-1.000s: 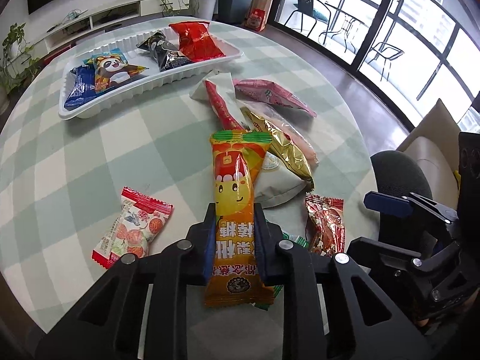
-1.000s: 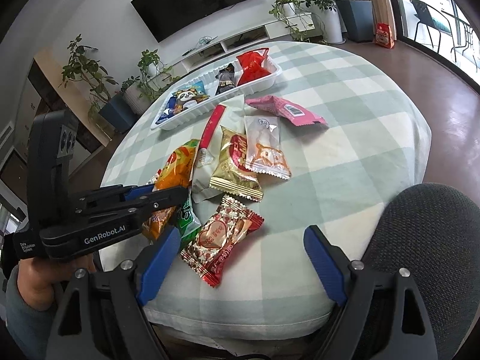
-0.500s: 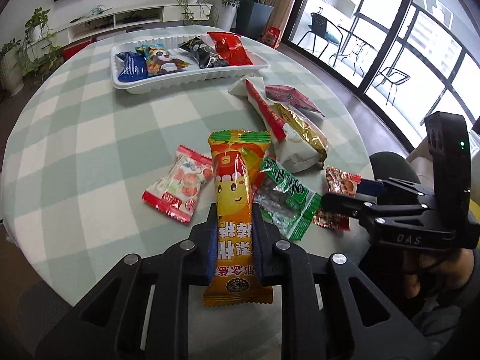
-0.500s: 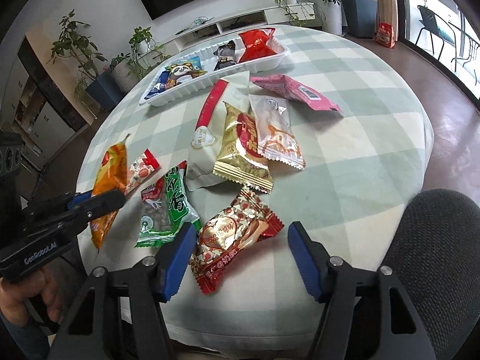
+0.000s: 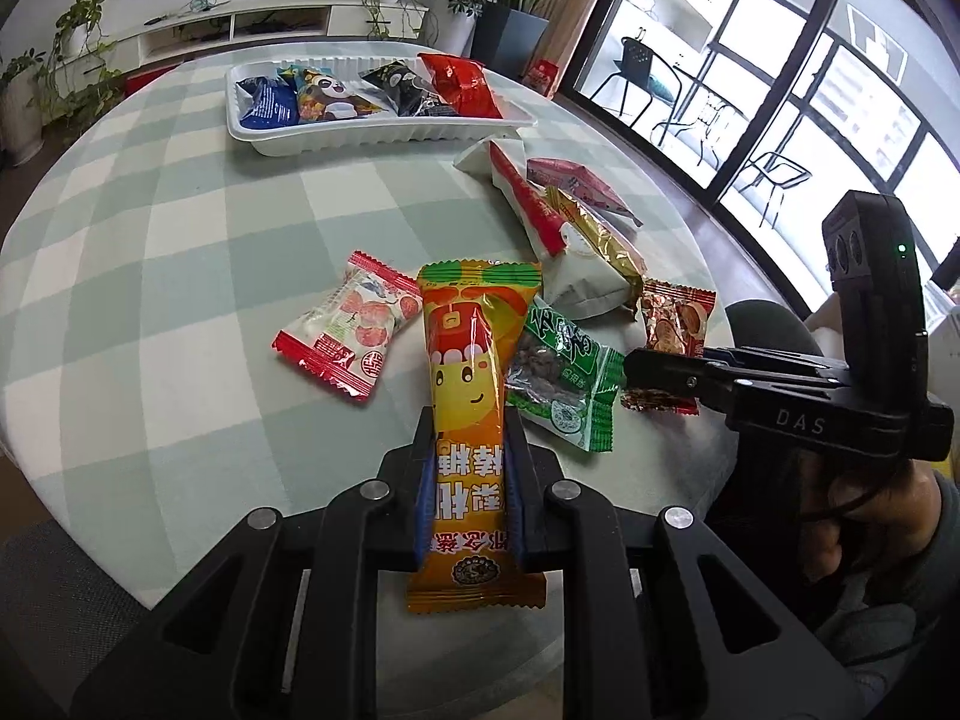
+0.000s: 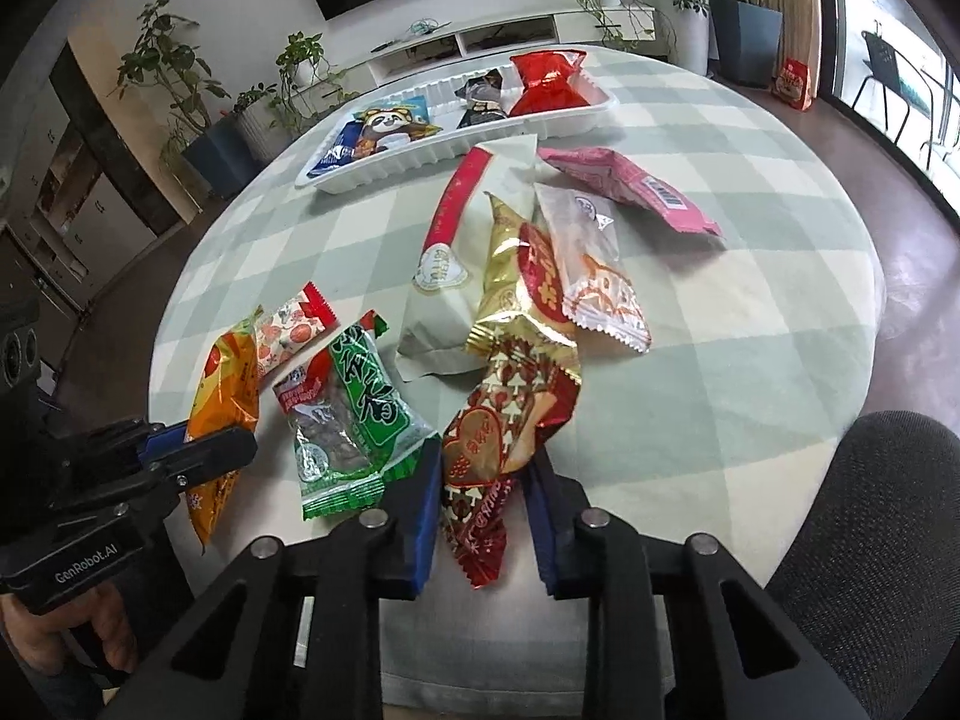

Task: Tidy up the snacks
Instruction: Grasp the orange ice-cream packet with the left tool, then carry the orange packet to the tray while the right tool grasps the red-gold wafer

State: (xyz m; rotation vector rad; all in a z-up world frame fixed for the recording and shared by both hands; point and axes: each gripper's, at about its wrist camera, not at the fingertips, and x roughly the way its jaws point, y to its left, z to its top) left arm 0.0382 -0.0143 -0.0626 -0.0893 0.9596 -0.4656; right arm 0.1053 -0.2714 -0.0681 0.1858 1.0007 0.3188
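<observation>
My left gripper (image 5: 468, 456) is shut on a long orange snack bar (image 5: 471, 396) and holds it above the near table edge; the bar also shows in the right wrist view (image 6: 225, 402). My right gripper (image 6: 486, 480) is shut on a red and gold heart-print snack (image 6: 498, 438), which also shows in the left wrist view (image 5: 675, 339). A white tray (image 5: 384, 135) at the far side holds several packets. A green packet (image 6: 354, 414) and a red and white packet (image 5: 348, 327) lie near the grippers.
A pile of white, gold, clear and pink packets (image 6: 540, 252) lies mid-table on the checked cloth. A grey chair (image 6: 870, 540) stands at the right edge. Potted plants (image 6: 180, 90), a TV shelf and glass doors (image 5: 780, 90) surround the round table.
My right gripper moved forward and closed on the red and gold snack. My left gripper drew back and left, still holding the orange bar.
</observation>
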